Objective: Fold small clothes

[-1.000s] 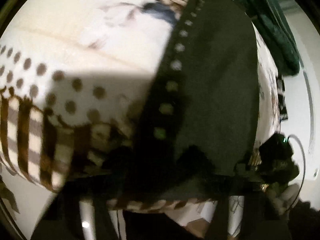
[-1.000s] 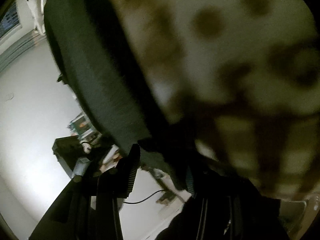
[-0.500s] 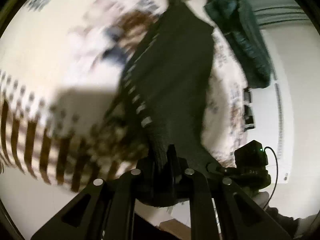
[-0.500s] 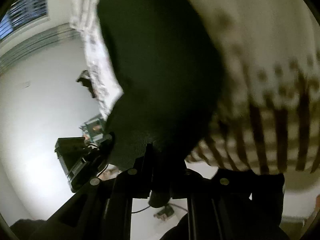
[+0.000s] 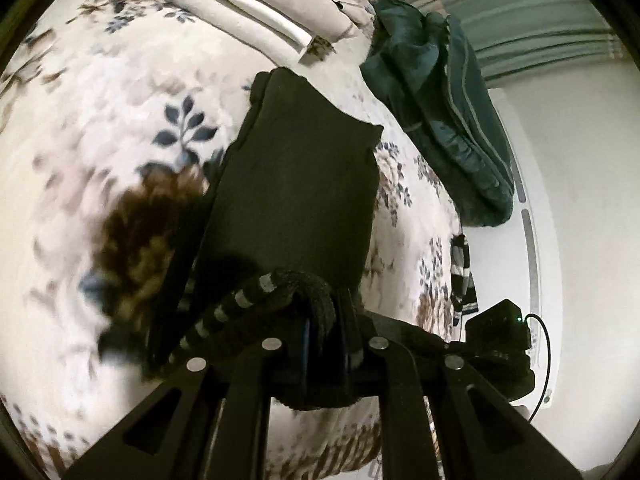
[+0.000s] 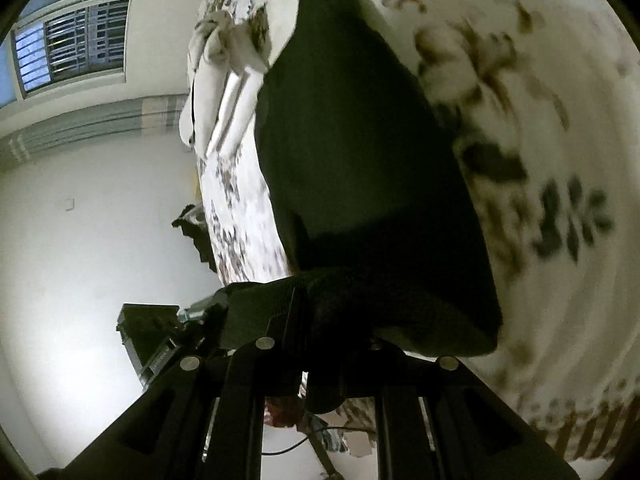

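A small black garment [image 5: 296, 184] with a band of pale squares along one edge hangs stretched over the floral bedspread [image 5: 100, 120]. My left gripper [image 5: 326, 332] is shut on its banded near edge. In the right wrist view the same black garment [image 6: 360, 152] spreads away from me, and my right gripper [image 6: 336, 340] is shut on its other near corner. The far end of the garment rests on the bed.
Folded white cloths [image 5: 260, 12] lie at the far end of the bed, also seen in the right wrist view [image 6: 224, 92]. A dark teal garment [image 5: 448, 120] lies on the bed's right edge. A striped cloth [image 5: 462, 276] hangs there. A barred window [image 6: 68, 44] is on the wall.
Both grippers have lifted and pulled back with the black garment; it now hangs stretched with more of the bed in view. The dotted and striped bed border has left the views.
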Action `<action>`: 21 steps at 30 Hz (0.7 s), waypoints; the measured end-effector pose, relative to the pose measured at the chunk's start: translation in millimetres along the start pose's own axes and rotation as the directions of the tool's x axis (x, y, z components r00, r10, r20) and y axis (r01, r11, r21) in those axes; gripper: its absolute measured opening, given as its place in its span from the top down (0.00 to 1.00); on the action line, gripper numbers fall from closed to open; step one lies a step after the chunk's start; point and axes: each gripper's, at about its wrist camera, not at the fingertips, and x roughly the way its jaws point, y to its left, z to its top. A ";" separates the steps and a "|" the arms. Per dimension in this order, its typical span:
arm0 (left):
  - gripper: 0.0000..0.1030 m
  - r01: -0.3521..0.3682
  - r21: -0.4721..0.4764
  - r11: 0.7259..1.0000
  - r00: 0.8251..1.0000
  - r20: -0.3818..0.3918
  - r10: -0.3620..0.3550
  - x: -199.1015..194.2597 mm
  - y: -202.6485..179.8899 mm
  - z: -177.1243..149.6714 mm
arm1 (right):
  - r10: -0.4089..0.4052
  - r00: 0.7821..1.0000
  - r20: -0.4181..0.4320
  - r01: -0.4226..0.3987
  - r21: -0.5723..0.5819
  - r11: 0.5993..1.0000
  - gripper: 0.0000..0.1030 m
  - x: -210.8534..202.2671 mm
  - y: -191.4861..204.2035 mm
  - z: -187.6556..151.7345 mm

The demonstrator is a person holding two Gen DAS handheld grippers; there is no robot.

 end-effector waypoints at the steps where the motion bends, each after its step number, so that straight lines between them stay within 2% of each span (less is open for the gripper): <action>1: 0.91 0.006 -0.004 1.000 1.000 -0.001 -0.006 0.5 0.0 10.4 | 0.009 1.000 0.008 -0.009 0.008 1.000 0.88 12.7 3.1 7.4; 5: 0.91 0.022 0.009 1.000 1.000 0.011 -0.022 16.4 -12.1 54.5 | 0.025 0.999 0.045 -0.026 0.008 1.000 0.88 11.4 21.8 46.0; 8: 0.91 0.036 0.017 0.999 0.999 0.033 -0.036 34.0 -20.4 98.9 | 0.041 0.995 0.093 -0.042 0.003 0.999 0.88 17.5 42.8 90.5; 9: 0.91 0.037 0.015 0.999 0.998 0.045 -0.038 42.3 -22.0 117.2 | 0.048 0.992 0.115 -0.049 0.000 0.999 0.88 21.0 51.8 115.6; 11: 0.91 0.039 0.029 0.999 0.998 0.056 -0.040 57.9 -24.0 145.7 | 0.022 0.989 0.145 -0.020 -0.020 1.000 0.88 30.0 67.0 156.4; 13: 0.90 0.011 0.050 0.999 0.998 0.067 -0.014 80.5 -24.2 178.5 | -0.025 0.987 0.161 0.031 -0.038 0.999 0.88 44.7 78.1 197.0; 15: 0.85 -0.015 0.049 0.999 0.999 0.040 0.013 105.6 -18.8 205.4 | -0.065 0.985 0.162 0.070 -0.028 0.997 0.84 59.8 81.7 231.7; 16: 0.82 -0.035 0.053 0.998 0.999 0.033 0.033 117.3 -15.1 217.4 | -0.080 0.984 0.160 0.083 -0.010 0.997 0.80 68.5 80.4 250.3; 17: 0.70 -0.033 0.053 0.998 0.999 0.031 0.032 124.2 -11.5 224.7 | -0.093 0.983 0.160 0.094 0.003 0.996 0.63 75.7 79.0 260.6; 18: 0.51 -0.028 0.050 0.998 0.999 0.032 0.027 129.1 -7.0 230.8 | -0.088 0.981 0.172 0.088 0.008 0.996 0.55 79.5 78.2 272.8; 19: 0.41 -0.033 0.045 0.998 0.999 0.038 0.031 130.8 -2.9 234.8 | -0.083 0.979 0.187 0.085 -0.001 0.996 0.42 79.3 78.9 277.6; 20: 0.34 -0.024 0.036 0.999 0.999 0.040 0.022 130.2 0.8 237.0 | -0.088 0.978 0.190 0.091 -0.009 0.996 0.36 77.7 79.2 278.6; 21: 0.34 -0.001 0.030 1.000 0.999 0.043 -0.001 127.9 3.8 236.9 | -0.098 0.977 0.190 0.104 -0.020 0.994 0.36 75.7 81.0 280.2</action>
